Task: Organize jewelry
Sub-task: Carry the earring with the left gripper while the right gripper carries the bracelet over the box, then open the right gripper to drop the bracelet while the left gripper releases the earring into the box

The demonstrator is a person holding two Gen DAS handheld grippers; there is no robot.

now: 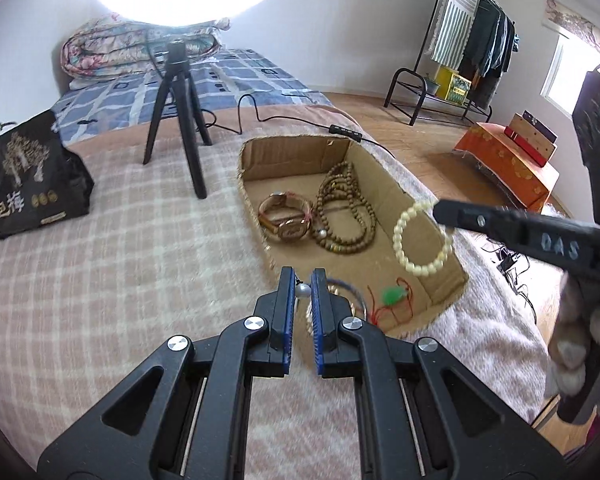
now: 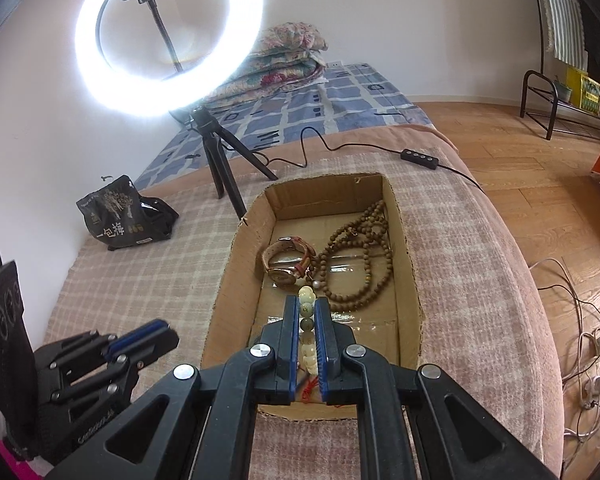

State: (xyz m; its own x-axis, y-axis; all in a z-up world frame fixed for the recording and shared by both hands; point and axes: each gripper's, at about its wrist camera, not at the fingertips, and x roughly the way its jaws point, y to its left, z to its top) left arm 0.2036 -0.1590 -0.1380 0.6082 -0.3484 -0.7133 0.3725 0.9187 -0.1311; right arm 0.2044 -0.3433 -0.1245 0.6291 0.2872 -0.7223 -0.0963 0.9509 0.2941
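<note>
A: Pearl piece (image 1: 303, 290), item one: my left gripper (image 1: 302, 300) is clamped on it, low at the near-left rim of the cardboard box (image 1: 404, 196) on the bed. Risk?

B: A round bead on a thin pinch; it may squirt out onto the blanket (image 1: 120, 240).

A: Pale bead bracelet (image 1: 422, 236), item two: my right gripper (image 2: 307, 320) is shut on it, dangling over the box's right side.

B: Release too near the wall and it may drop outside, or tangle the brown bead strand (image 1: 342, 212).
</note>
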